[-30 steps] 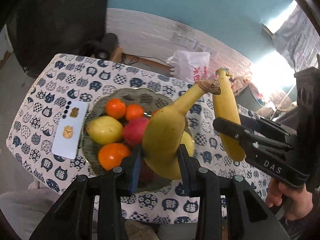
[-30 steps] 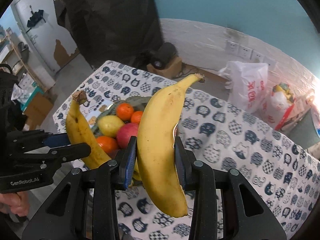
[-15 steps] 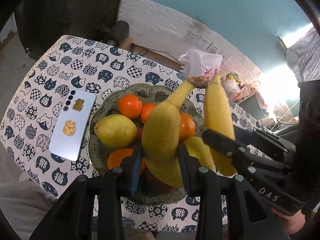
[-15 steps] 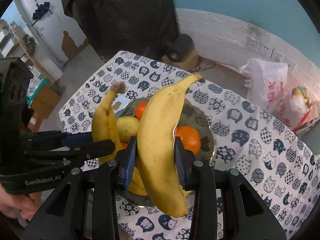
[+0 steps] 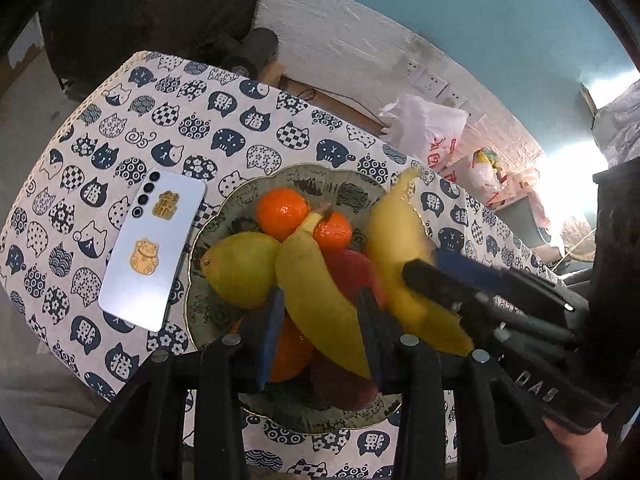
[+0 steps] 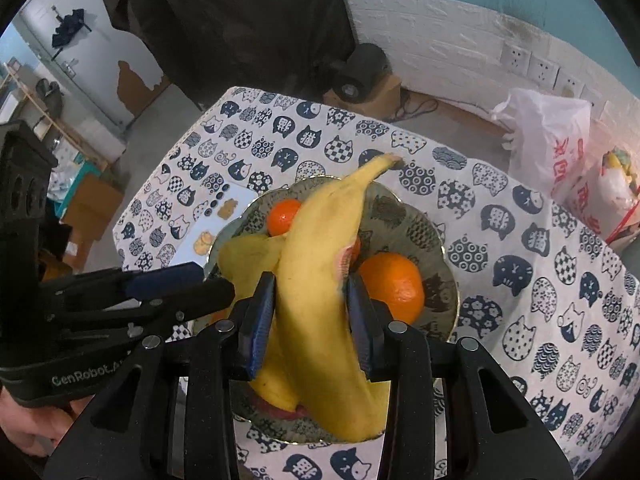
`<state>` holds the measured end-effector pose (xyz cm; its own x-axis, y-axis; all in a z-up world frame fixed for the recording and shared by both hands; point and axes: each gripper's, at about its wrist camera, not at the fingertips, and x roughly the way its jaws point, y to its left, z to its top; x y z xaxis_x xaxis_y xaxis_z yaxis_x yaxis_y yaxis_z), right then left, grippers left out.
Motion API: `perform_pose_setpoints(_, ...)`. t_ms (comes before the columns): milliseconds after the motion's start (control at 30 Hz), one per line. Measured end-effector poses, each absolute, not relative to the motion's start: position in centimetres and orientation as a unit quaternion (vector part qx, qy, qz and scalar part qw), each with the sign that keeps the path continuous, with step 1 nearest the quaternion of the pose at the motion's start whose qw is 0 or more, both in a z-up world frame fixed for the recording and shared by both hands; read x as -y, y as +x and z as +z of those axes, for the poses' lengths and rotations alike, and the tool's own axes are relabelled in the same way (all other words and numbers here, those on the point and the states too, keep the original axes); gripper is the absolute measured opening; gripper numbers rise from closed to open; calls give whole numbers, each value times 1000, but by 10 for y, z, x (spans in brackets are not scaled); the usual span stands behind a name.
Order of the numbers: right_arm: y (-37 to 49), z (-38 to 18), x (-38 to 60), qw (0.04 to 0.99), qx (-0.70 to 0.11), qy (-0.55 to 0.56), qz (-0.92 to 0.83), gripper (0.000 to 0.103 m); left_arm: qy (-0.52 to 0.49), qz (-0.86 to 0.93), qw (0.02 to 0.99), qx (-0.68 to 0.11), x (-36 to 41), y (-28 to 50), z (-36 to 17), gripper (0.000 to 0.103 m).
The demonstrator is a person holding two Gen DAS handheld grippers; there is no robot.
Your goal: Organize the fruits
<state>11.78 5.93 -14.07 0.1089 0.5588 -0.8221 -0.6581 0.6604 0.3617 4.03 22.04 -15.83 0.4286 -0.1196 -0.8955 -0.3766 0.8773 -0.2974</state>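
While both bananas hang low over patterned fruit bowl (image 5: pixel 224 216), each gripper has one between its pads. Left gripper (image 5: pixel 320 312): jaws just eased slightly wider, first banana (image 5: pixel 316 284) between them, contact unclear, stem toward 12 o'clock beside mandarins (image 5: pixel 282 212). Right gripper (image 6: pixel 310 312): clamped on second banana (image 6: pixel 316 256), tip toward 1 o'clock. Pear (image 5: pixel 240 268) at bowl's 9 o'clock; phone (image 5: pixel 152 248) just beside bowl on cat-print tablecloth (image 5: pixel 224 128).
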Motion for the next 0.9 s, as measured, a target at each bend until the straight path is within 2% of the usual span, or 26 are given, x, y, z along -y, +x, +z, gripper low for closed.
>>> perform_pose_setpoints(67, 119, -136, -58, 746, -522, -44, 410, 36, -236, 82, 809, -532, -221, 39, -159, 51)
perform_pose_setpoints(133, 119, -130, -56, 749, -518, -39, 410, 36, -229, 87, 810, -532, -220, 37, -158, 57)
perform_pose_setpoints(300, 117, -116, -47, 756, -514, -36, 405, 49, -226, 81, 812, -532, -214, 28, -149, 66)
perform_pose_setpoints(367, 116, -111, -43, 760, -510, -37, 401, 54, -219, 79, 814, -532, -210, 25, -144, 74)
perform_pose_setpoints(500, 108, -95, -34, 778, -490, -56, 389, 66, -181, 85, 829, -522, -198, 17, -126, 79)
perform_pose_setpoints(700, 95, -74, -22, 800, -460, -87, 375, 75, -148, 92, 839, -515, -186, 6, -106, 82)
perform_pose_setpoints(900, 84, -53, -4, 817, -440, -93, 362, 78, -115, 95, 853, -500, -172, -4, -87, 87)
